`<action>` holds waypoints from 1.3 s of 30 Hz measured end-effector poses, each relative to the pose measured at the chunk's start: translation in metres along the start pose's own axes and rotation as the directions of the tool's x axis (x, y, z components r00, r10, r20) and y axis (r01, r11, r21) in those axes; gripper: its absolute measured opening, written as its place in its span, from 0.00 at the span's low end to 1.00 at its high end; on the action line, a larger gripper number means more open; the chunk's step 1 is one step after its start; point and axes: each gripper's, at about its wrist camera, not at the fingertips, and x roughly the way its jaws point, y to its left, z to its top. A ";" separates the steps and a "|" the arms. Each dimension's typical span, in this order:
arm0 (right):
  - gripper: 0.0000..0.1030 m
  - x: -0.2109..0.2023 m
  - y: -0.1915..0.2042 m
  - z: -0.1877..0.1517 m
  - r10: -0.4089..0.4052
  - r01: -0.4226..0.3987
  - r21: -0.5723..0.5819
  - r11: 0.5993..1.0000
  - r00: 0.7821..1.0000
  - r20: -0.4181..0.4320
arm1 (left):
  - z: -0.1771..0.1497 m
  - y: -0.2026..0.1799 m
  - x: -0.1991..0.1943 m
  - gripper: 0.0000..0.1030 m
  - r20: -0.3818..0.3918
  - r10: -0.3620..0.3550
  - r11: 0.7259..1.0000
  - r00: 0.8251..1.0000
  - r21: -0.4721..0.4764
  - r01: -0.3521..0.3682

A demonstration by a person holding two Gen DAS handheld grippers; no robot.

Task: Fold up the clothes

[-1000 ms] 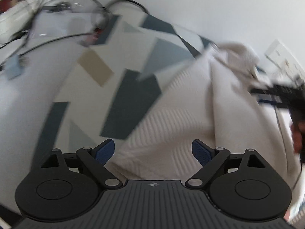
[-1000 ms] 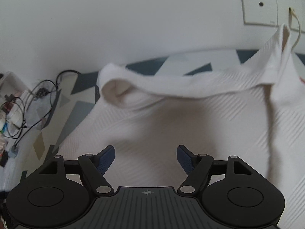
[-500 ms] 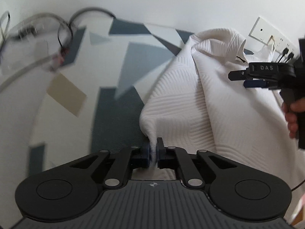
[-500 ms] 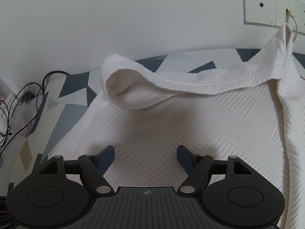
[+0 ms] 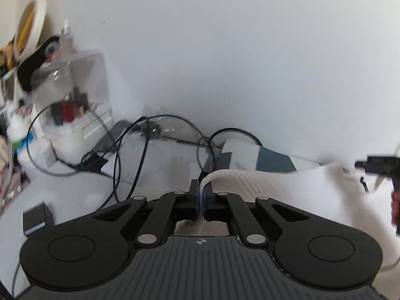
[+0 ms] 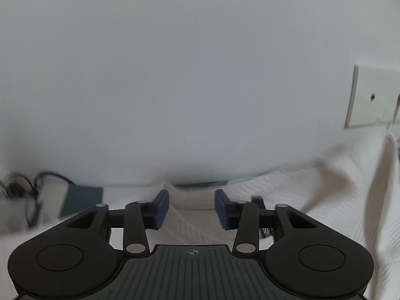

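Both views have swung up since a second ago: the patterned cover and cloth that filled them then now sit low in each frame, with the bare wall [image 5: 225, 62] taking the upper half.

Left wrist view, from the left edge: blurred clutter [image 5: 50, 95] of jars and boxes stands at upper and middle left, and black cables [image 5: 120, 150] loop across the middle. At lower centre the left gripper [image 5: 201, 197] is clenched on a fold of the white cloth [image 5: 287, 190], a thin edge of it showing between the closed pads, where a second ago the jaws stood wide. From there the cloth spreads toward the lower right. A strip of patterned cover [image 5: 265, 160] shows beyond it, at the foot of the wall. At the right edge the right gripper [image 5: 375, 165] appears, blurred.

Right wrist view, from the left edge: cables [image 6: 25, 190] lie at lower left, beside a dark patch of cover [image 6: 82, 200]. At lower centre the right gripper [image 6: 192, 208] has just been closing, yet its pads stand apart, with cloth [image 6: 325, 200] behind the gap and not pinched. Cloth rises toward the right edge, under a wall plate [image 6: 370, 100].
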 end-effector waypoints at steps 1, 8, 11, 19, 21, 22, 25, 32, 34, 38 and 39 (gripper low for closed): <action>0.42 0.001 0.000 -0.003 0.020 -0.020 -0.003 1.000 1.000 -0.017 | -0.002 -0.002 0.004 0.04 -0.006 0.009 1.000 1.000 0.012 -0.009; 0.49 0.004 0.000 -0.035 0.052 -0.062 -0.076 0.995 0.990 -0.133 | -0.001 -0.005 0.015 0.04 0.006 0.049 0.998 0.999 0.046 -0.049; 0.50 -0.005 -0.014 -0.044 0.051 -0.051 -0.001 0.999 0.989 -0.137 | 0.023 -0.001 0.023 0.04 0.043 0.086 0.995 0.995 0.037 -0.088; 0.51 -0.062 -0.077 -0.069 -0.005 0.037 0.343 0.939 0.996 -0.092 | 0.067 -0.032 0.045 0.10 0.120 0.234 0.968 0.965 0.063 -0.243; 0.51 -0.079 -0.092 -0.078 -0.024 0.059 0.381 0.923 0.995 -0.095 | 0.060 -0.058 0.057 0.60 0.014 0.223 0.963 0.975 0.149 -0.222; 0.51 -0.088 -0.099 -0.083 -0.036 0.071 0.389 0.919 0.995 -0.097 | 0.052 -0.071 0.058 0.70 -0.009 0.198 0.963 0.980 0.187 -0.193; 0.53 -0.113 -0.114 -0.094 -0.079 0.111 0.358 0.927 0.992 -0.102 | 0.021 -0.120 0.044 0.72 -0.008 0.079 0.945 0.997 0.319 -0.072; 0.63 -0.171 -0.131 -0.131 -0.202 0.215 0.214 0.953 0.976 -0.083 | -0.068 -0.223 -0.002 0.72 -0.204 -0.204 0.828 0.957 0.485 0.280; 0.65 -0.182 -0.133 -0.143 -0.231 0.242 0.143 0.960 0.969 -0.088 | -0.092 -0.243 -0.013 0.72 -0.254 -0.239 0.802 0.937 0.493 0.338; 0.67 -0.196 -0.135 -0.161 -0.224 0.227 0.025 0.973 0.969 -0.103 | -0.122 -0.254 -0.009 0.74 -0.358 -0.223 0.808 0.906 0.451 0.378; 0.70 -0.198 -0.131 -0.164 -0.216 0.216 -0.012 0.976 0.971 -0.106 | -0.128 -0.255 -0.006 0.74 -0.386 -0.213 0.815 0.898 0.436 0.381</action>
